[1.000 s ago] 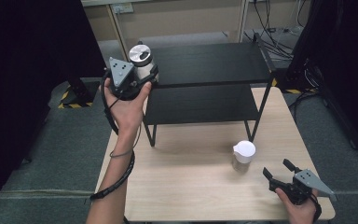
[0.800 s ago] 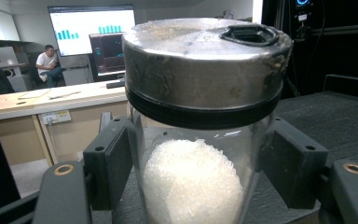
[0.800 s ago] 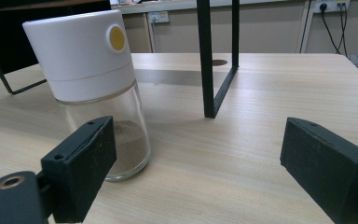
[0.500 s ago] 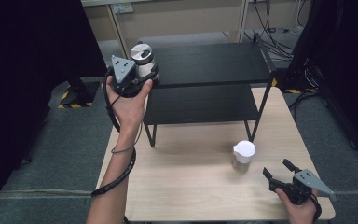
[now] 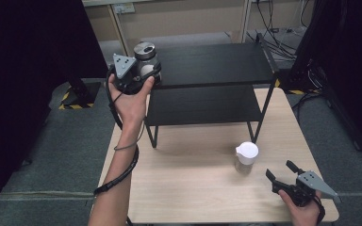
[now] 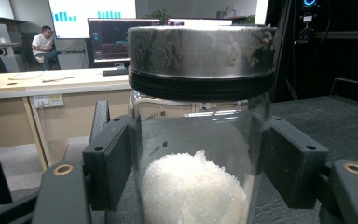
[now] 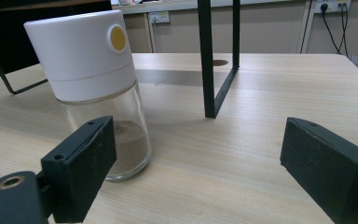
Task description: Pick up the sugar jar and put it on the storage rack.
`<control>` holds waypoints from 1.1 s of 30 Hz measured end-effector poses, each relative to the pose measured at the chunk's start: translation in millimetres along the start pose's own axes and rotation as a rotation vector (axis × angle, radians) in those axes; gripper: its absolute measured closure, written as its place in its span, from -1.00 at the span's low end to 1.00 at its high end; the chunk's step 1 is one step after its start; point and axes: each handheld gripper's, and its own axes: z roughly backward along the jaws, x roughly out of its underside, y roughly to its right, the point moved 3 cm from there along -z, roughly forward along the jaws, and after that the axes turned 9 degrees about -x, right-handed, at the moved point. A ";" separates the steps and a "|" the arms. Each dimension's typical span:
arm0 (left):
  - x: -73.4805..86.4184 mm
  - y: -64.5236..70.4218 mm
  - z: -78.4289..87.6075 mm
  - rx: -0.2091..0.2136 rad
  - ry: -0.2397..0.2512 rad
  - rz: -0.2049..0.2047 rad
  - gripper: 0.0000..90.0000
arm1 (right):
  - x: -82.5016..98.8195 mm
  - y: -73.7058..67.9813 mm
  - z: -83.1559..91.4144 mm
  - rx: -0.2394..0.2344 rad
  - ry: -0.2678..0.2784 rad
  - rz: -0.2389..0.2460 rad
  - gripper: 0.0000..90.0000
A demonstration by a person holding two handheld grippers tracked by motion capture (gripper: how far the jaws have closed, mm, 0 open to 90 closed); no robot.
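Two jars (image 5: pixel 147 61) (image 5: pixel 246 157), one shelf rack (image 5: pixel 217 66), one table (image 5: pixel 193 188)

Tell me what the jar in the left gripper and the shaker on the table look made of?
Jar: clear glass by its reflections, with a dull grey lid that looks like brushed metal. Shaker: clear body, glass or plastic, under a matte white cap, likely plastic.

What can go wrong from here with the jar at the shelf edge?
1. The left gripper pinches the glass jar on its smooth wall below the metal lid; the glass may slip.
2. The jar sits at the front left corner of the black shelf; released there, it could tip off.
3. The right gripper rests open close to the white-capped shaker; a careless move may knock it over.
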 end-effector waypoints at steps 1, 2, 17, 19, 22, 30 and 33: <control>0.0 -0.2 0.0 0.001 0.000 0.000 -0.33 | 0.0 0.1 0.0 0.000 0.000 0.000 -0.76; 0.2 -0.4 0.1 0.002 0.000 -0.001 -0.33 | -0.2 0.1 0.0 -0.001 -0.001 0.000 -0.76; 12.1 0.3 11.2 -0.013 0.077 0.003 -0.70 | -0.3 -0.4 -0.2 0.001 -0.003 0.003 -0.76; 13.7 1.2 13.9 -0.012 0.084 -0.001 -0.71 | -0.2 -0.3 -0.1 0.001 -0.002 0.002 -0.76; 16.4 2.6 19.4 -0.010 0.093 -0.005 -0.72 | -0.4 -0.3 -0.2 0.001 -0.003 0.002 -0.76; 29.8 7.6 35.2 -0.014 0.129 -0.007 -0.73 | -0.4 -0.5 -0.2 0.001 -0.004 0.004 -0.76; 35.6 9.3 40.5 -0.009 0.139 -0.010 -0.72 | -0.1 -0.1 0.0 0.000 -0.001 0.000 -0.76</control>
